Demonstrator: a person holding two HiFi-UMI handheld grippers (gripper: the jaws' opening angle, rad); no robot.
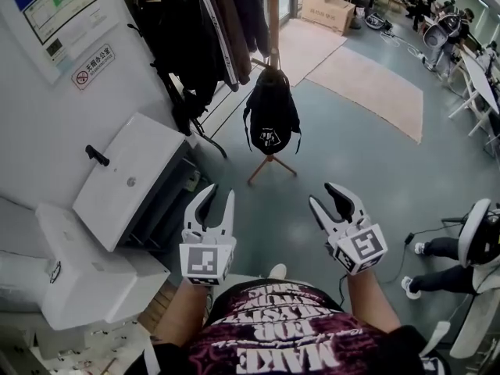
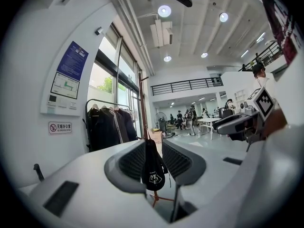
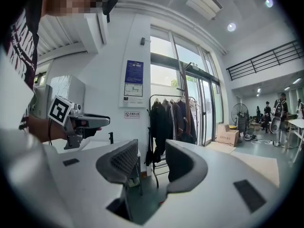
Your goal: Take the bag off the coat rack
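A black bag (image 1: 271, 120) with a white logo hangs from the wooden coat rack (image 1: 273, 22), whose legs (image 1: 271, 165) spread on the floor below it. Both grippers are held low in front of me, well short of the bag. My left gripper (image 1: 220, 195) is open and empty; in its own view the distant bag (image 2: 153, 175) shows through the gap of the open left gripper (image 2: 153, 159). My right gripper (image 1: 323, 197) is open too. In the right gripper view the right gripper (image 3: 151, 163) frames hanging jackets, and the bag is not seen there.
A metal garment rail with dark jackets (image 1: 195, 30) stands left of the coat rack. A white cabinet (image 1: 129, 178) and a white box (image 1: 86, 283) line the left wall. A beige mat (image 1: 367, 84), a cardboard box (image 1: 328, 6) and a seated person's legs (image 1: 437, 248) lie to the right.
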